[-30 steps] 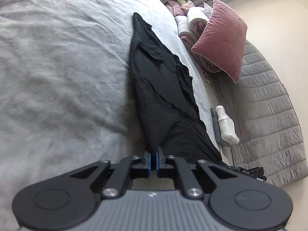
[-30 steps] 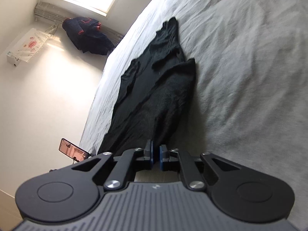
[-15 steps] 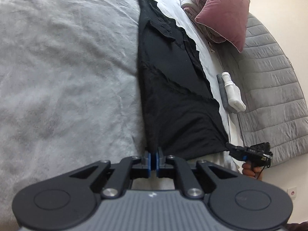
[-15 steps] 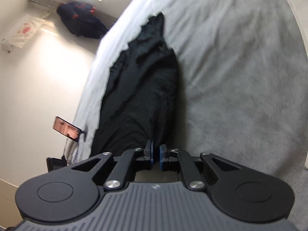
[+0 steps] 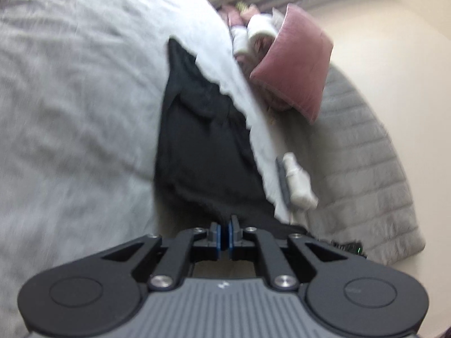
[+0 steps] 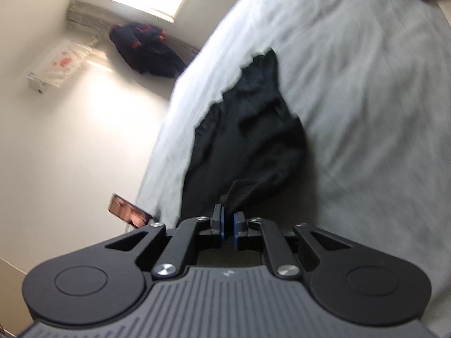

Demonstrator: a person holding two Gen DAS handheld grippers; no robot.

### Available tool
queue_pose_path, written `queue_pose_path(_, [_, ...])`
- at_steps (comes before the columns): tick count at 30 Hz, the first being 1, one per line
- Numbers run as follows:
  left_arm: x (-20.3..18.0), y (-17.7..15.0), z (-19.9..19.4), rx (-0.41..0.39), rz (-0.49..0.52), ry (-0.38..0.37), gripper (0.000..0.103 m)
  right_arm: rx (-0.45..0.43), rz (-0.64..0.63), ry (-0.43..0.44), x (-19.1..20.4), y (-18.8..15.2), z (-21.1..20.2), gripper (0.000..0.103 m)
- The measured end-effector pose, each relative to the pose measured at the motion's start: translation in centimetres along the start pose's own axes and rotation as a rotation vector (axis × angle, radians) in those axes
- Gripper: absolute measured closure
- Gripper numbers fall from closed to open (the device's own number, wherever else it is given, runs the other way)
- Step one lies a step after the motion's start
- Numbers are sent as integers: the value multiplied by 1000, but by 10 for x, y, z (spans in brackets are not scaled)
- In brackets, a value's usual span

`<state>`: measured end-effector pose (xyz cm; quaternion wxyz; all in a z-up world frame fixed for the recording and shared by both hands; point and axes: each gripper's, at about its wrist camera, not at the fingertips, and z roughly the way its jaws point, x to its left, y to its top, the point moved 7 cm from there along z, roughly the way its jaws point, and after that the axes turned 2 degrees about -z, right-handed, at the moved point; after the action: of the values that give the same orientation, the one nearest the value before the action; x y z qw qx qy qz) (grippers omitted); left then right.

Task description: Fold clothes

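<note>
A black garment [image 5: 203, 146] lies stretched along a grey bed cover [image 5: 70, 112]. My left gripper [image 5: 224, 235] is shut on the garment's near edge. In the right wrist view the same garment [image 6: 248, 135] runs away from me, bunched and partly lifted near the jaws. My right gripper [image 6: 229, 231] is shut on another part of its near edge; a narrow gap shows between the blue pads [image 6: 222, 229]. Both views are motion-blurred.
A pink pillow [image 5: 293, 62] and rolled bedding [image 5: 253, 31] lie at the bed's far right. White and grey socks [image 5: 296, 180] sit by the quilted grey blanket [image 5: 366, 155]. A dark jacket [image 6: 143, 48] lies by the window; a phone [image 6: 128, 211] rests at the bed edge.
Both grippers have moved with the garment still held. The garment now looks shorter and more bunched, its near end pulled up toward the far end.
</note>
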<state>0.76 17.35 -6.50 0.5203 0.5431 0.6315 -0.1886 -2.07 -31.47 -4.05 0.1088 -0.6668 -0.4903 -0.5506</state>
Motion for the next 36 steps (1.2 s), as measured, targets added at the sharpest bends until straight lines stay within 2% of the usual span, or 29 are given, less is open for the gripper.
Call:
queue_pose_path(5, [-13,27,8,-78,-4,-8,98,-85,-13,22,15,32,16,94])
queue_pose_path(11, [-17,65,18,-156,-28,5,98,-137,-20,4,18,64,42,94])
queue_pose_path(18, [3,98,50,-204,-147,28,98,-189,52,-29,-2,88,67,93])
queue_pose_path(24, [21,112,73,-228,-211,65,98,-202,111,-65,-22,97,91,92])
queue_pose_path(27, [27,116,81,-250,-205,97,98,-204,123,-114,-35,97,100,92])
queue_pose_path(30, [31,121,86,-291,-237,77,98,-231,170,-112,-48,96,102,89])
queue_pose_path(32, [31,123,86,-329,-264,48,98,-290,225,-86,-55,98,97,87])
queue_pose_path(36, [19,126,85,-372,-233,22,97,-354,183,-75,-43,102,79,85])
